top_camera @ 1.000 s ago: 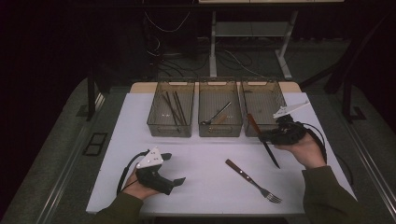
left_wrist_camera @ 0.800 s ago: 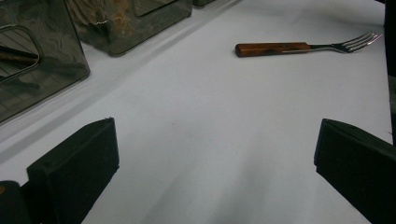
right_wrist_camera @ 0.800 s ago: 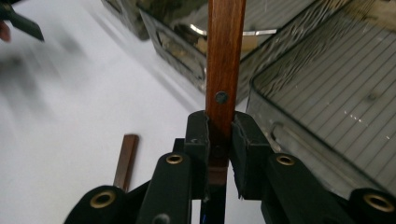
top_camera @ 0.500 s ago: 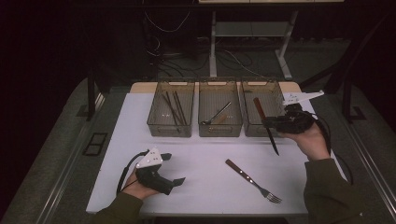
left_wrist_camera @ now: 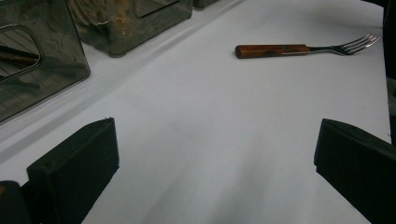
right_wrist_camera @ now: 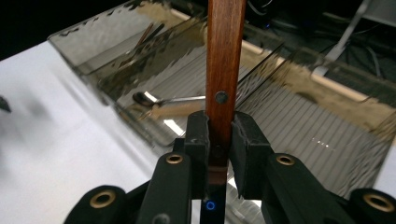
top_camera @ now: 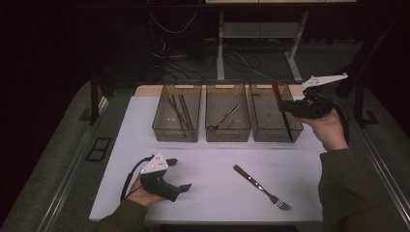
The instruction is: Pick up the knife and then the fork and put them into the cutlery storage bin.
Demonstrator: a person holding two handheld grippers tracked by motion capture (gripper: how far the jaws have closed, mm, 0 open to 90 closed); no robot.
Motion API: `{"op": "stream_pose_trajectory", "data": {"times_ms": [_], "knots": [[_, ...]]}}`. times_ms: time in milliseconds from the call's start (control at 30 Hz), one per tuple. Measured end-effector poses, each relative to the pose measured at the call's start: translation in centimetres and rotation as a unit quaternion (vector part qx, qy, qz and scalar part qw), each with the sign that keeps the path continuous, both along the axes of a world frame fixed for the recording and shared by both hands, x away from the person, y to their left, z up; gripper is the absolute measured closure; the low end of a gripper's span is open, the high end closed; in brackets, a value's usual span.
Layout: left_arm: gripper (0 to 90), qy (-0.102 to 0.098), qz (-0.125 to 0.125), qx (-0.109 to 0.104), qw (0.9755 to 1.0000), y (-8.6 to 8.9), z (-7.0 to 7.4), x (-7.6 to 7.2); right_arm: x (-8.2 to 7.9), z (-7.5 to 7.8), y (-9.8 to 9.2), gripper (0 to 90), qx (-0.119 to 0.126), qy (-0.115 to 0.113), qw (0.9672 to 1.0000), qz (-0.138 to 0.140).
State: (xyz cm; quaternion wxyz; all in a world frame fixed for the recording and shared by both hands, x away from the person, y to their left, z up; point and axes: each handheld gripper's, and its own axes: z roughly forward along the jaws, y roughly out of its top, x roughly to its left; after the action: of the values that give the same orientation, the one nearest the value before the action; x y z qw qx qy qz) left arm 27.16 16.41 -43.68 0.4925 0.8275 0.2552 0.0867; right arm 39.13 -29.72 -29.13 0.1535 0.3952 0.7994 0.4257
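right gripper (top_camera: 284, 107) clamped on a wooden-handled knife (top_camera: 282, 108), held in the air over the rightmost bin (top_camera: 271, 131), blade hanging down, left gripper (top_camera: 180, 175) resting on the white table (top_camera: 145, 121) with jaws wide apart and empty, fork (top_camera: 262, 187) lying near the front edge

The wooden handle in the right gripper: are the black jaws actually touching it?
Touching. In the right gripper view, the right gripper has both black jaws pressed flat against the sides of the wooden handle, with no gap on either side.
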Motion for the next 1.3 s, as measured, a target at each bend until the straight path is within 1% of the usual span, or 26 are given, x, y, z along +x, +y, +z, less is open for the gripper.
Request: {"op": "stream_pose_trajectory", "data": {"times_ms": [100, 167, 333, 367, 433, 467, 500, 533, 633, 700, 733, 767, 833, 900, 1067, 1300], "knots": [[0.0, -0.001, -0.001, 0.0, 1.0, -0.1, 0.0, 0.0, 0.8, 0.5, -0.4, 77.7, 0.002, -0.01, 0.9999, -0.002], [0.0, -0.001, -0.001, 0.003, 1.0, -0.1, 0.0, -0.1, 1.4, 0.9, -0.6, 77.6, 0.005, -0.014, 0.9998, -0.009], [0.0, -0.002, -0.001, 0.0, 1.0, 0.0, 0.0, -0.1, 2.9, 1.5, -1.1, 77.7, 0.011, -0.033, 0.9991, -0.025], [0.0, -0.002, -0.002, 0.001, 1.0, 0.0, 0.0, -0.1, 3.2, 1.5, -1.2, 77.6, 0.013, -0.03, 0.9991, -0.027], [0.0, -0.002, -0.004, 0.003, 1.0, 0.0, 0.1, -0.1, 3.9, 1.4, -1.3, 77.7, 0.011, -0.032, 0.9987, -0.037], [0.0, -0.002, -0.004, 0.003, 1.0, -0.1, 0.1, -0.1, 4.3, 1.2, -1.5, 77.6, 0.015, -0.03, 0.9986, -0.042], [0.0, -0.002, -0.004, 0.003, 1.0, -0.1, 0.1, -0.1, 4.6, 1.1, -1.5, 77.7, 0.019, -0.027, 0.9984, -0.046], [0.0, -0.002, -0.004, 0.003, 1.0, -0.1, 0.1, -0.1, 4.9, 0.9, -1.6, 77.7, 0.017, -0.03, 0.9981, -0.05], [0.0, -0.005, -0.006, 0.002, 1.0, 0.0, 0.1, -0.1, 5.8, 0.1, -1.8, 77.7, 0.014, -0.022, 0.9977, -0.062], [0.0, -0.003, -0.006, 0.002, 1.0, 0.0, 0.1, -0.1, 6.3, -0.5, -2.0, 77.7, 0.01, -0.013, 0.9975, -0.068], [0.0, -0.003, -0.006, 0.002, 1.0, 0.0, 0.1, -0.1, 6.6, -0.9, -2.0, 77.7, 0.003, -0.014, 0.9974, -0.071], [0.0, -0.003, -0.006, 0.001, 1.0, -0.1, 0.1, -0.1, 6.7, -1.2, -2.0, 77.7, -0.001, -0.008, 0.997, -0.077], [0.0, -0.003, -0.007, 0.001, 1.0, -0.1, 0.1, -0.1, 7.1, -1.8, -2.1, 77.7, -0.005, -0.004, 0.9969, -0.078], [0.0, -0.003, -0.007, 0.002, 1.0, -0.1, 0.1, -0.1, 7.4, -2.4, -2.0, 77.7, -0.009, 0.003, 0.9969, -0.078], [0.0, -0.003, -0.009, 0.001, 1.0, -0.1, 0.1, -0.1, 7.7, -4.1, -2.0, 77.7, -0.01, 0.022, 0.996, -0.086], [0.0, -0.002, -0.011, 0.001, 0.9999, -0.2, 0.0, -0.2, 8.0, -5.7, -2.1, 77.7, -0.027, 0.042, 0.995, -0.086]]}}
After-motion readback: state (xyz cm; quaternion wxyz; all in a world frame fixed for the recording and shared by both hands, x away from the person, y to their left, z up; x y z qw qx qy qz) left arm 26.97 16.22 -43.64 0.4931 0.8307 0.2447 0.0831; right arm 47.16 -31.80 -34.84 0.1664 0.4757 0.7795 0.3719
